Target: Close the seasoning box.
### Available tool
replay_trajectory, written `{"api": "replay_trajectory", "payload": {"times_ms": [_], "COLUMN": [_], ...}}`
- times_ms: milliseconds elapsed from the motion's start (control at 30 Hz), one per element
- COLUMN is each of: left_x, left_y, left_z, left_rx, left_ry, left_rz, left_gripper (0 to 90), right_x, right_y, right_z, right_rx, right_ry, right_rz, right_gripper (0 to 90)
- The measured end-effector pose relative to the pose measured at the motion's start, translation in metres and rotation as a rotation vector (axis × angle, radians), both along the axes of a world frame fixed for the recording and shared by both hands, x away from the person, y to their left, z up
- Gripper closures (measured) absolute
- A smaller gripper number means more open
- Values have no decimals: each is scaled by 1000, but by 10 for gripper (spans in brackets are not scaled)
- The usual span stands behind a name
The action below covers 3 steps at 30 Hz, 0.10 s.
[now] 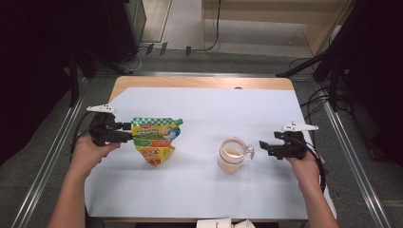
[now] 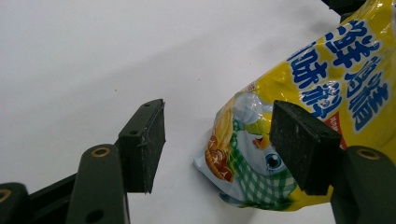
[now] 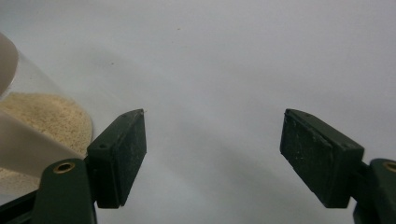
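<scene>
On the bench, covered by a white sheet, a yellow and green spouted pouch lies flat toward nine o'clock from the middle, its capped spout pointing to about two o'clock. The left gripper sits at the pouch's nine o'clock edge, held by the person's left hand. In the left gripper view its fingers stand wide apart, with the printed end of the pouch lying between them, nearer the right-hand pad; I cannot tell whether that pad touches the film. A clear jar holding pale beige granules, with a white rim and a small side tab, stands at roughly four o'clock from the bench's middle, well apart from the pouch. The right gripper, held in the right hand, is just beside the jar at its three o'clock side, fingers spread wide and holding nothing; in the right gripper view the jar appears at nine o'clock, outside the left pad.
</scene>
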<state>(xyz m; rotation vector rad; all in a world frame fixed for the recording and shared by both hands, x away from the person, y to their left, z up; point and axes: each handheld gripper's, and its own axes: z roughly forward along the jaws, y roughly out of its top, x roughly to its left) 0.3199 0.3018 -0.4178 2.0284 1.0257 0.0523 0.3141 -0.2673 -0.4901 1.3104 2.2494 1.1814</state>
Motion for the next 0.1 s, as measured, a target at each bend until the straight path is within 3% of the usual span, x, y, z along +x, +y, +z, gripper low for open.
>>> {"api": "replay_trajectory", "payload": {"times_ms": [100], "left_x": [1], "left_y": [1], "left_z": [-1], "left_rx": [0], "left_ry": [9], "left_rz": [13], "left_gripper": [362], "right_x": [0], "right_y": [0], "right_z": [0], "right_rx": [0], "right_ry": [1], "right_rz": [0], "right_gripper": [237]}}
